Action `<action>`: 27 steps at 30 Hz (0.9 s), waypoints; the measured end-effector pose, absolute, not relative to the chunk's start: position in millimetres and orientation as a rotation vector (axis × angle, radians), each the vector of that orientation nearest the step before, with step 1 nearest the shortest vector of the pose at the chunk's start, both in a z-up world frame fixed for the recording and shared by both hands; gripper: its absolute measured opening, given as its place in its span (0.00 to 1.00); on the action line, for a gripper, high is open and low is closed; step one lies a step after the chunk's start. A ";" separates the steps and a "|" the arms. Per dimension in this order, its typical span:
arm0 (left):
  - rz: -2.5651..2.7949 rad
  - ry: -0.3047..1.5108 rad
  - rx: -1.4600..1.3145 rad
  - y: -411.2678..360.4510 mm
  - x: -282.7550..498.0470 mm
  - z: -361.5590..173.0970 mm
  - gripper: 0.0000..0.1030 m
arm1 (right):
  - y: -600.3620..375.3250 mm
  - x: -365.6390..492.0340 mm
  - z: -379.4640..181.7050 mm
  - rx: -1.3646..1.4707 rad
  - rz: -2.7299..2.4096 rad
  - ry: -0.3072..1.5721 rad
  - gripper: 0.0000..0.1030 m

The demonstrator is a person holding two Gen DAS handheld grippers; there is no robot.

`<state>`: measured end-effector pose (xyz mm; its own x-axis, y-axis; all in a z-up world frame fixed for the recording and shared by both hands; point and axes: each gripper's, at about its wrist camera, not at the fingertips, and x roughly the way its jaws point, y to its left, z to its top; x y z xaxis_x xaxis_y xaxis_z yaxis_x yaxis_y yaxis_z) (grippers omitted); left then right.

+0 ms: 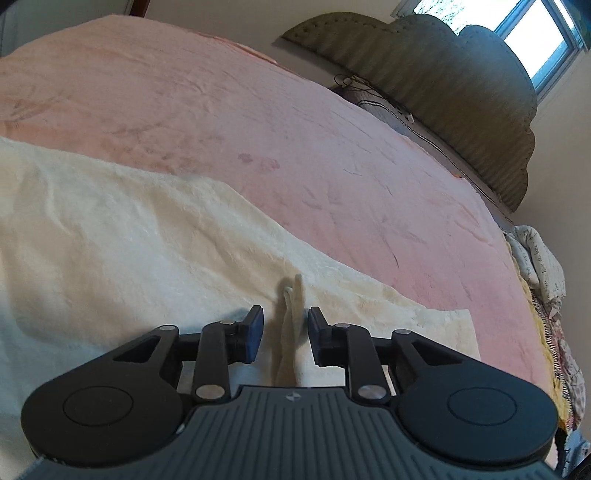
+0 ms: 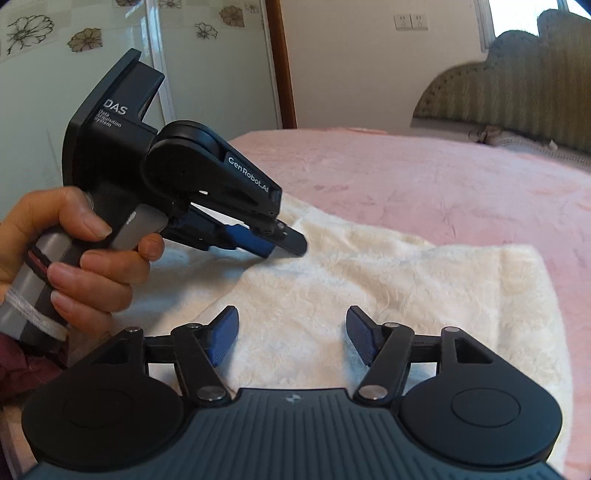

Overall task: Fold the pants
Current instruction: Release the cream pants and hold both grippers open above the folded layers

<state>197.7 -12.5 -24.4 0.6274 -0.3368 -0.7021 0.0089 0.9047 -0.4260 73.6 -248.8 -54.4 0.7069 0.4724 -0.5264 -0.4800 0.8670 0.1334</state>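
Note:
Cream fleece pants (image 1: 122,236) lie spread on a pink bed (image 1: 295,122). In the left wrist view my left gripper (image 1: 285,332) is open, and a raised fold of the pants (image 1: 291,325) stands between its jaws without being pinched. In the right wrist view the pants (image 2: 369,273) lie flat below my right gripper (image 2: 291,332), which is open and empty just above the fabric. The left gripper also shows in the right wrist view (image 2: 284,240), held in a hand at the pants' left part, tips low on the fabric.
A padded olive headboard (image 1: 461,92) stands at the far right end of the bed. A patterned quilt (image 1: 546,288) hangs at the bed's right edge. A window (image 1: 532,33) is behind the headboard. A floral wardrobe door (image 2: 110,55) and brown door frame (image 2: 284,62) stand beyond the bed.

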 end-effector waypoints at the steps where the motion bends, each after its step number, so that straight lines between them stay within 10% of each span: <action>1: -0.196 0.865 -0.375 -14.6 194.3 -19.6 0.35 | -246.8 73.9 -57.4 -0.022 0.528 0.587 0.63; 4: -0.177 0.848 -0.276 -24.0 179.4 -16.7 0.65 | -246.0 75.5 -68.6 0.003 0.477 0.581 0.77; 7: -0.152 0.803 -0.147 -35.2 159.1 -21.3 0.66 | -252.9 80.1 -73.0 0.024 0.427 0.595 0.97; 27: -0.039 0.678 0.071 -32.4 128.8 -52.2 0.95 | -277.8 80.8 -78.1 0.004 0.228 0.627 1.00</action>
